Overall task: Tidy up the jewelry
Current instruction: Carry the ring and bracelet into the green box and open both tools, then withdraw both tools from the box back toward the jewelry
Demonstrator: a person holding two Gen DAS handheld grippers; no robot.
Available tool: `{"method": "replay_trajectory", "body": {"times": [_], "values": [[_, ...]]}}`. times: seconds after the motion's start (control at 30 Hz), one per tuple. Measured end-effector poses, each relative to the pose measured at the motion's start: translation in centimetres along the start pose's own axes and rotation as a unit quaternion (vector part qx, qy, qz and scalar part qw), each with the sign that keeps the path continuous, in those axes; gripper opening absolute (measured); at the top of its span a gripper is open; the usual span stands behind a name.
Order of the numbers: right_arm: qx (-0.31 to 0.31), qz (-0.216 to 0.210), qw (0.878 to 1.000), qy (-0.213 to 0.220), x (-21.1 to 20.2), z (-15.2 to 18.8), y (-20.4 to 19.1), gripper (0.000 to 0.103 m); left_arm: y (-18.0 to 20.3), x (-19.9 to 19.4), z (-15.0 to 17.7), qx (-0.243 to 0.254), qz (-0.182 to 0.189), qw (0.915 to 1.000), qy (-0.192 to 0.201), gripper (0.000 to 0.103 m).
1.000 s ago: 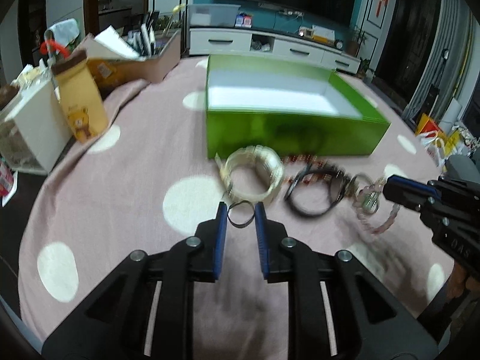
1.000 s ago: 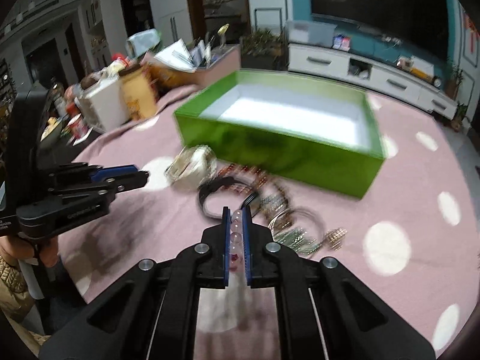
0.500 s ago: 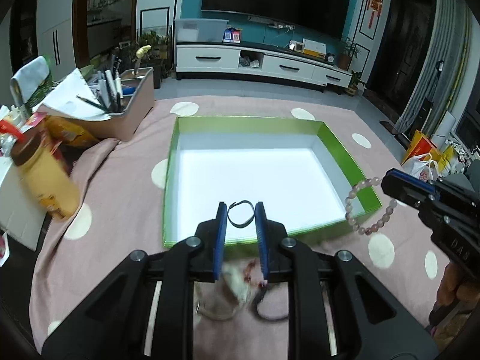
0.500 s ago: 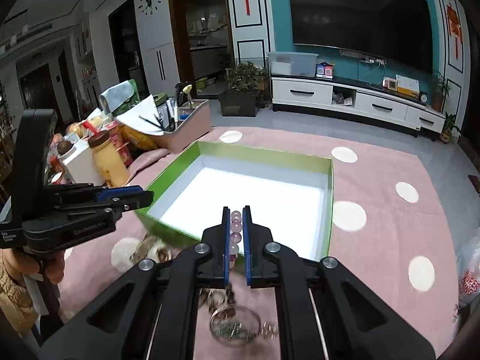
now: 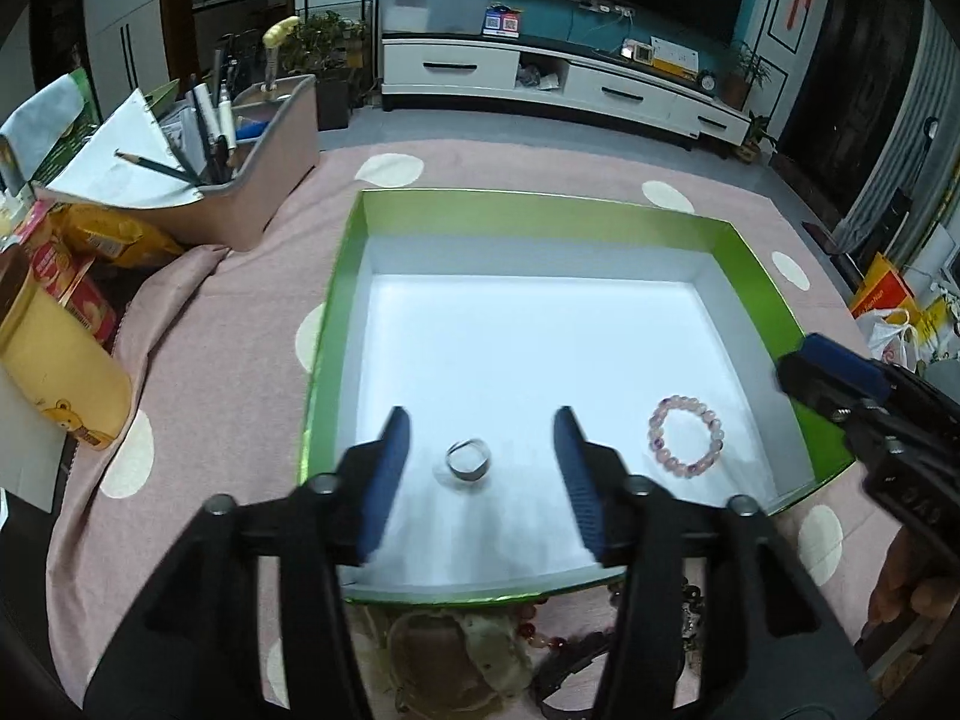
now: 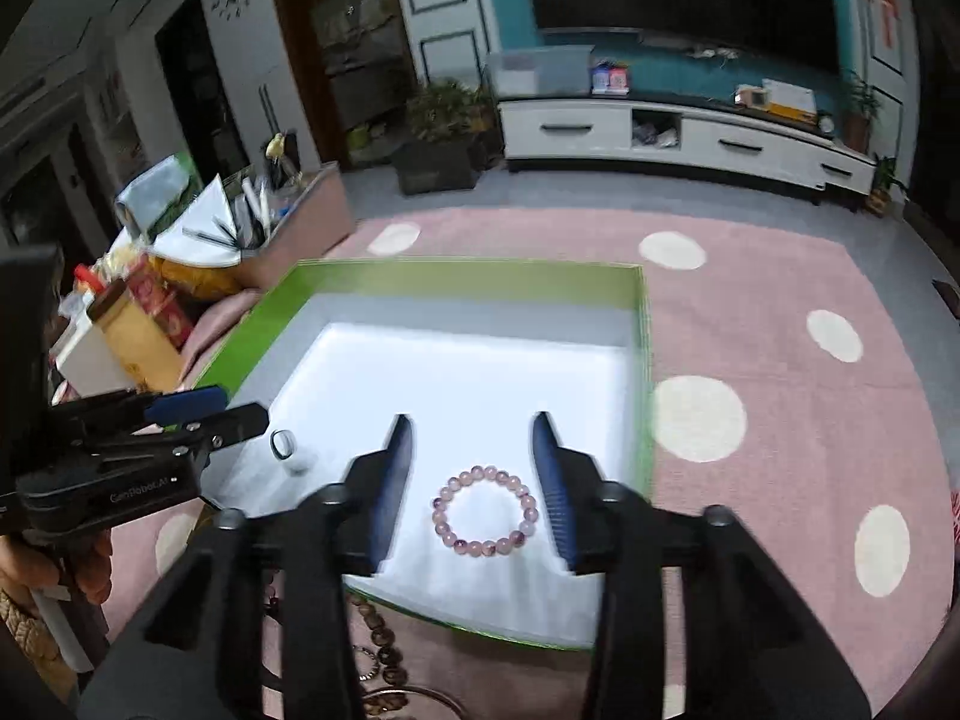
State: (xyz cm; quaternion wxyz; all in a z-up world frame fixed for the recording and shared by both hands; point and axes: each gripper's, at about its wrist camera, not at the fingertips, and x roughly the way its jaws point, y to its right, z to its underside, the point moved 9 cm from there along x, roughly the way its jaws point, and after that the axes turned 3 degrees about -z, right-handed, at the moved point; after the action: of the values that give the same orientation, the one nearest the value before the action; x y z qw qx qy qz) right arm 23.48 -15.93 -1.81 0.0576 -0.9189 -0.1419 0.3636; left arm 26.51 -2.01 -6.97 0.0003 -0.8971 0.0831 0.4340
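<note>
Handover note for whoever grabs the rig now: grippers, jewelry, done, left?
Left gripper: open, empty, over the green box with white floor.
Right gripper: open, empty, over the same box.
Done: thin dark ring and pale pink beaded bracelet lie apart on the box floor.
Left: the jewelry pile on the pink dotted cloth in front of the box.

A yellow bear-printed jar stands near a grey pen-filled organizer on the pink dotted cloth.
</note>
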Motion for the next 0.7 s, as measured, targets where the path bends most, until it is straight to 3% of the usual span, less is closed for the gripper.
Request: {"method": "replay_trajectory", "body": {"times": [0.07,0.2,0.4,0.7], "values": [[0.009,0.000,1.000,0.010,-1.1,0.1,0.6,0.045,-0.8,-0.7,0.0,-0.009,-0.003,0.9999,0.008,0.062],[0.021,0.000,1.000,0.018,-3.4,1.1,1.6,0.045,-1.9,-2.8,0.3,-0.017,-0.007,0.9994,0.028,0.070],[0.039,-0.005,0.999,0.017,-6.2,4.1,2.1,0.045,-3.8,-5.8,2.6,-0.032,-0.014,0.9986,0.040,0.071],[0.067,-0.016,0.998,0.009,-8.8,8.0,1.8,0.045,-6.1,-8.2,8.9,-0.061,-0.013,0.9979,0.018,0.072]]}}
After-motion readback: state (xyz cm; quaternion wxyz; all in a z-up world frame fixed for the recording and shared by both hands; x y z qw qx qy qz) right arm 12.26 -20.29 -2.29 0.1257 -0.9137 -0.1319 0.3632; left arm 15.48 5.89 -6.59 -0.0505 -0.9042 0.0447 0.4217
